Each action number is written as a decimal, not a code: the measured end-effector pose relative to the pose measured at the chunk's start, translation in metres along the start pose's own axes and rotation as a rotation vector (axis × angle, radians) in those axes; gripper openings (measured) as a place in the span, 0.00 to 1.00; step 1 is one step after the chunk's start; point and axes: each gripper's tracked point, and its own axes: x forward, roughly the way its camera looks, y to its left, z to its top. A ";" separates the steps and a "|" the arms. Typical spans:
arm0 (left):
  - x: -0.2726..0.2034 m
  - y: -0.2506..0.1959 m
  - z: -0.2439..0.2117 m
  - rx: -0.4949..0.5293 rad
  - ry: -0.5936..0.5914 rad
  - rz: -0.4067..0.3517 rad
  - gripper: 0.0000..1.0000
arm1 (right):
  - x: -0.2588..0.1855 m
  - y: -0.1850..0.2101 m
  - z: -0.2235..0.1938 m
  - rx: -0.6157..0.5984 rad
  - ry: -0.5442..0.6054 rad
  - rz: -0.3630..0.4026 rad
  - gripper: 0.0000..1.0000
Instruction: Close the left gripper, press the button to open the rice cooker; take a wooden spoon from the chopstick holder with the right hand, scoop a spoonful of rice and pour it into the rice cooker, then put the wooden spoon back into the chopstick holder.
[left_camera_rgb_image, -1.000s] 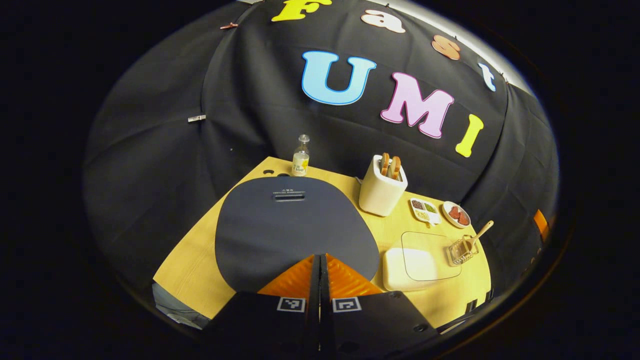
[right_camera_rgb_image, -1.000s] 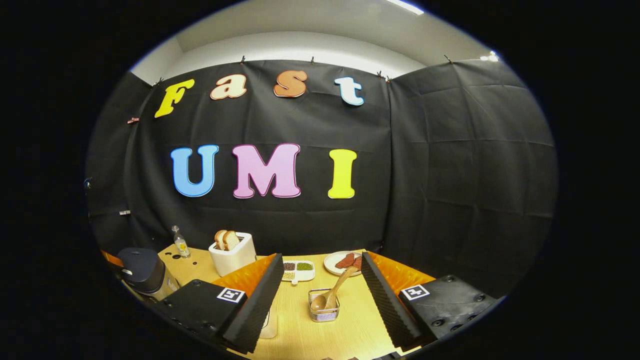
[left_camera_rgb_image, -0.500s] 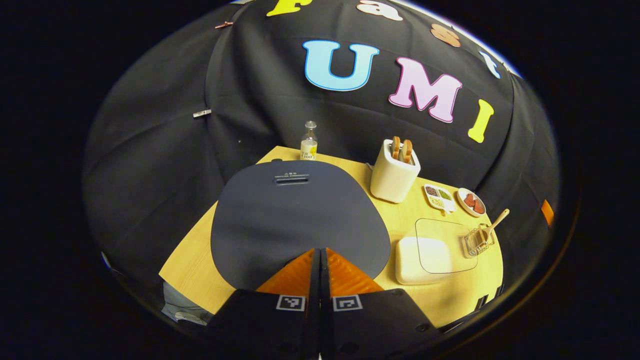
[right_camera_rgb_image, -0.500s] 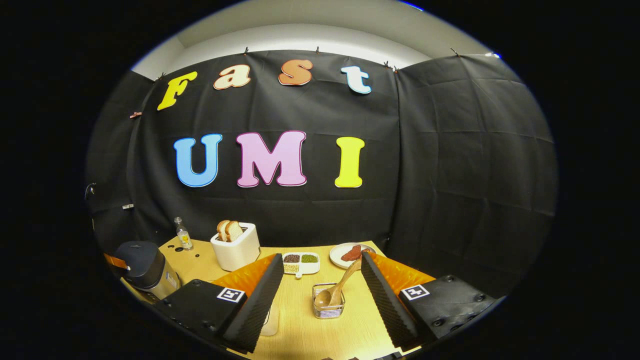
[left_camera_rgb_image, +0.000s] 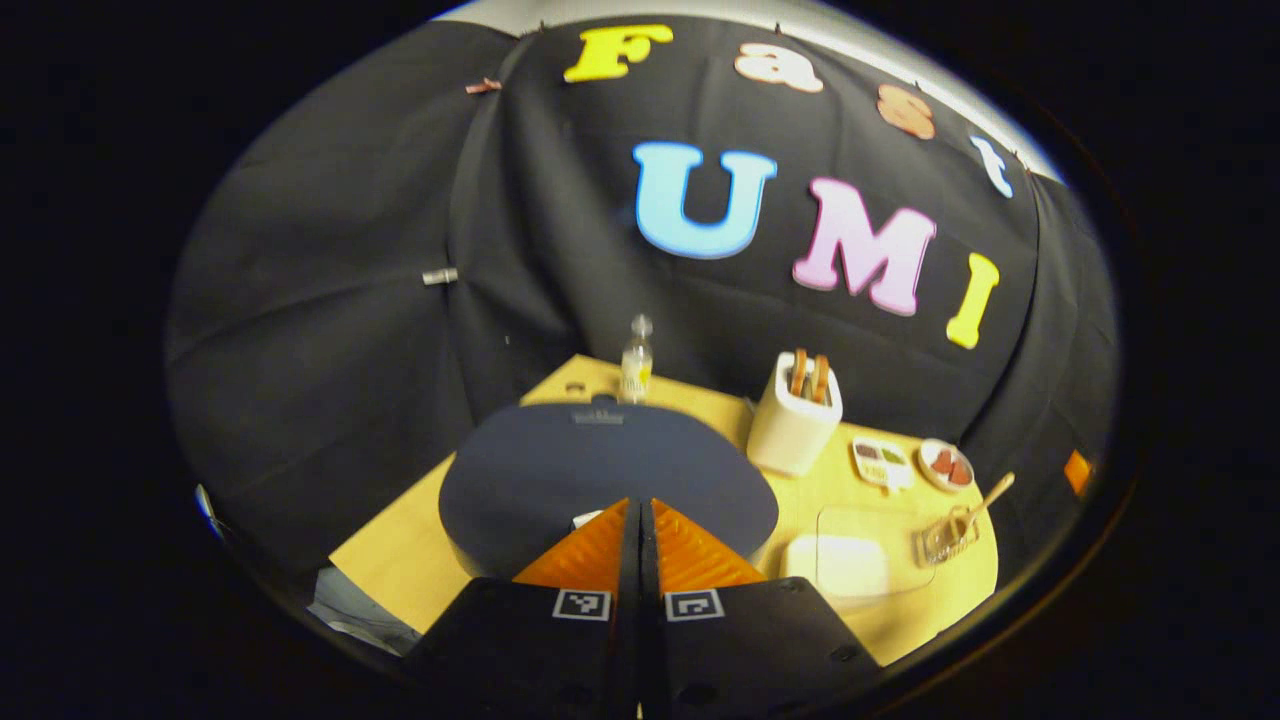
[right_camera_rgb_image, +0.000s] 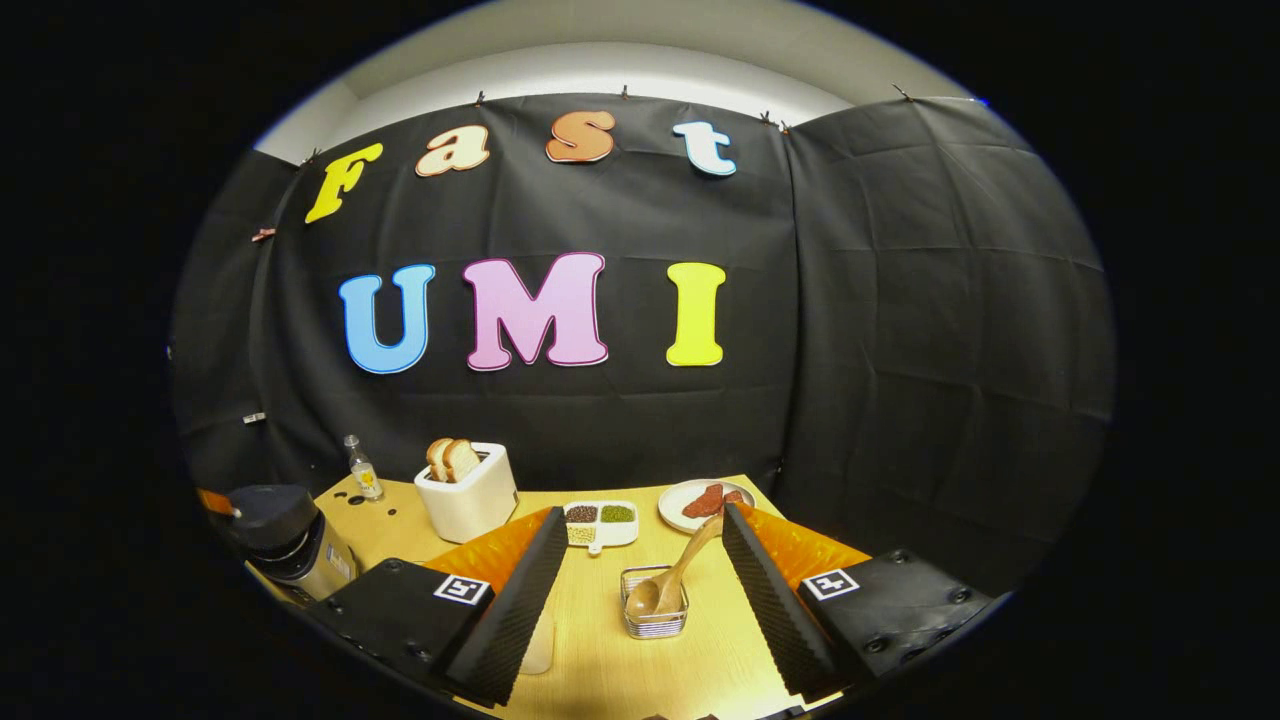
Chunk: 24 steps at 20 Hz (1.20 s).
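Observation:
The rice cooker (left_camera_rgb_image: 600, 470) has a dark lid and lies just beyond my left gripper (left_camera_rgb_image: 640, 505), which is shut with nothing between its fingers. A small white part (left_camera_rgb_image: 585, 518) shows at the lid's front edge beside the fingertips. In the right gripper view the rice cooker (right_camera_rgb_image: 285, 535) stands at far left, its lid looking slightly tilted. The wooden spoon (right_camera_rgb_image: 672, 575) leans in the wire chopstick holder (right_camera_rgb_image: 653, 612), straight ahead of my open right gripper (right_camera_rgb_image: 642, 515). In the left gripper view, spoon (left_camera_rgb_image: 985, 495) and holder (left_camera_rgb_image: 945, 535) sit far right. A white rice box (left_camera_rgb_image: 840, 562) with a clear lid is beside the cooker.
On the wooden table (right_camera_rgb_image: 600, 680) stand a white toaster (right_camera_rgb_image: 465, 495) with bread, a small bottle (right_camera_rgb_image: 362, 470), a divided dish (right_camera_rgb_image: 598, 520) of grains and a plate (right_camera_rgb_image: 700, 503) of red food. Black cloth walls close the back and right.
The left gripper view has tilted, so the cooker lid now looks flatter and lower, and a white part shows at its front edge. The right gripper has barely moved.

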 end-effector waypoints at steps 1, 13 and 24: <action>-0.007 0.002 0.027 0.020 -0.079 0.032 0.06 | 0.003 -0.005 0.000 0.002 -0.001 -0.008 0.98; -0.054 -0.073 0.051 0.065 -0.220 0.011 0.46 | 0.062 -0.061 -0.041 0.077 0.103 -0.055 0.98; -0.064 -0.131 -0.005 0.000 -0.128 0.057 0.95 | 0.137 -0.063 -0.120 0.198 0.330 0.013 0.98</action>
